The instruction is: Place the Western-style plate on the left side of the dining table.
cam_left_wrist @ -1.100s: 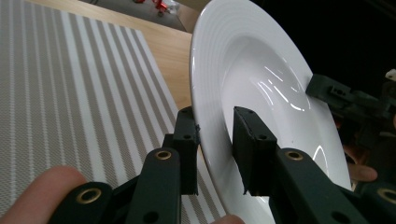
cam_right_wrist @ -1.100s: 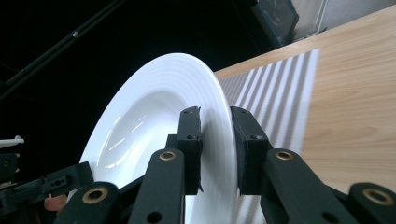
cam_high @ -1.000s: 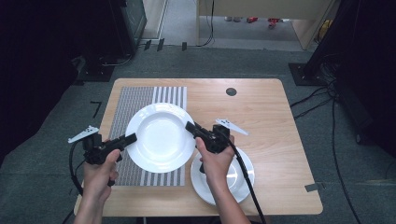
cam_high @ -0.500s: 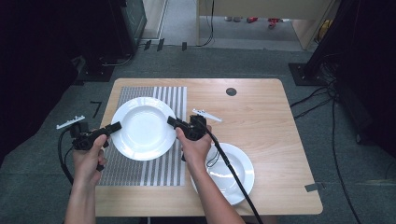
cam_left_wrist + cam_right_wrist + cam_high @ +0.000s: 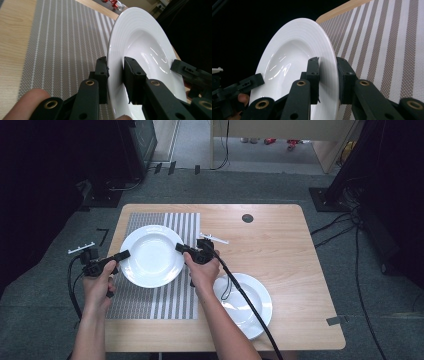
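Observation:
A white deep plate (image 5: 151, 255) hangs above the striped placemat (image 5: 150, 300), carried by both grippers. My left gripper (image 5: 123, 254) is shut on the plate's left rim, and my right gripper (image 5: 178, 247) is shut on its right rim. In the left gripper view the plate (image 5: 147, 50) stands between the jaws of the left gripper (image 5: 115, 71), with the other gripper (image 5: 192, 75) at the far rim. In the right gripper view the right gripper (image 5: 327, 72) pinches the plate (image 5: 292, 60) over the placemat (image 5: 387, 50). A second white plate (image 5: 250, 302) rests on the table at the front right.
The wooden table (image 5: 280, 250) has a dark round hole (image 5: 247, 218) near its back edge. The right gripper's cable (image 5: 245, 295) trails across the second plate. Grey carpet, cables and dark equipment surround the table.
Both grippers have carried the plate leftward and away from the person, off the second plate and over the back part of the placemat. The second plate is now uncovered.

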